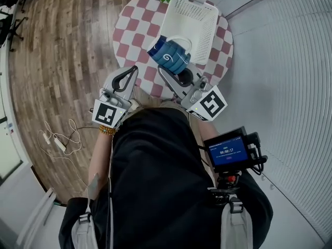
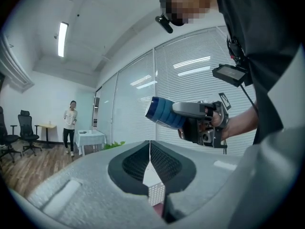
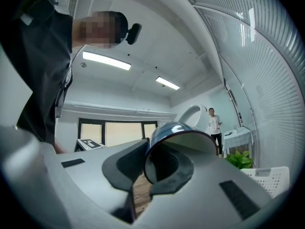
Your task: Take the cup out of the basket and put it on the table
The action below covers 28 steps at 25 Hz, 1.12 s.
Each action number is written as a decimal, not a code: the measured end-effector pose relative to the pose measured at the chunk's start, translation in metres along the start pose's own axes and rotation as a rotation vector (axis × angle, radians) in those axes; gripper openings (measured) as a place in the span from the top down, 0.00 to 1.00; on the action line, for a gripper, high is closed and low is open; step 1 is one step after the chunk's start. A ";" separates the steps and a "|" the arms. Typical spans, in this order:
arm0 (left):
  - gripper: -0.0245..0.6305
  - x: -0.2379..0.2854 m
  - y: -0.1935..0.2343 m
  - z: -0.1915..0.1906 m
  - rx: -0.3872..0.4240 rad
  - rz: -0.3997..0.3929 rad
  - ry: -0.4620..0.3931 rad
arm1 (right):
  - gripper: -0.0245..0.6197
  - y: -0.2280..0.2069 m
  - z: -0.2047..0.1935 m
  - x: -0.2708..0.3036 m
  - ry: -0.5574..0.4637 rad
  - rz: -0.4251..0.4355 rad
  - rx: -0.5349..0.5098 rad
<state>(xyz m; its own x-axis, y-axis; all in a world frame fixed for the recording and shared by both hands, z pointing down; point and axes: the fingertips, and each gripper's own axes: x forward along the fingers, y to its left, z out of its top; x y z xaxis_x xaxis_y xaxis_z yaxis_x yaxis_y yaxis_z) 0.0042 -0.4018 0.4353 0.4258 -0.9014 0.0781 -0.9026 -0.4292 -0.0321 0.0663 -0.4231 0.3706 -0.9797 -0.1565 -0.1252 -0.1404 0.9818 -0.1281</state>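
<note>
My right claw [image 1: 175, 72] has the cup [image 1: 168, 56]. The jaws are nearly closed and pinch the cup's wall at the rim. In the right gripper view one jaw sits inside the mouth and the other sits outside. There the cup [image 3: 183, 137] fills the middle, and its white handle sticks up at 12 o'clock.

The cup is out of the basket [image 1: 189, 22] and up in the air. In the head view it hangs over the basket's near corner, at about 7 o'clock from the basket's middle. It is not standing up. It lies on its side, with its mouth toward the claw and its bottom pointing away toward 10 o'clock. The left gripper view shows the same thing: the cup [image 2: 164, 112] sticks out sideways from the right claw [image 2: 183, 116], and nothing is under it.

My left claw [image 1: 124, 79] is shut with nothing in it. Its pads meet in the left gripper view. It waits at 8 o'clock from the cup, near it but not touching.

So I think the right hand should finish this job. The bare part of the counter [image 1: 132, 27] is at 9 to 10 o'clock from the cup, beside the basket. I think I must first roll the cup so its bottom faces down. Then I can lower it there. The basket wall is close on the 1 o'clock side, so I should keep away from it.
</note>
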 end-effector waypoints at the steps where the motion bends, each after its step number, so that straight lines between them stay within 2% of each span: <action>1: 0.96 0.000 -0.001 -0.001 0.000 -0.006 0.005 | 0.91 0.005 0.001 -0.001 -0.009 0.004 -0.010; 10: 0.96 -0.012 -0.007 0.000 -0.015 -0.032 0.014 | 0.91 0.028 -0.004 -0.002 -0.008 -0.005 -0.055; 16: 0.96 -0.018 -0.009 0.008 0.003 -0.036 0.009 | 0.91 0.029 -0.012 -0.003 0.001 -0.005 -0.061; 28: 0.96 -0.028 -0.001 0.009 -0.027 -0.025 -0.011 | 0.91 0.036 -0.024 0.008 0.022 0.006 -0.078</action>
<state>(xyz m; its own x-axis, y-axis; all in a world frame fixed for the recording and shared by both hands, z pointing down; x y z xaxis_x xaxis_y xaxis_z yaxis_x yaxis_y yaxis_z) -0.0068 -0.3766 0.4239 0.4491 -0.8909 0.0677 -0.8928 -0.4504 -0.0037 0.0495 -0.3869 0.3890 -0.9834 -0.1489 -0.1035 -0.1444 0.9883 -0.0499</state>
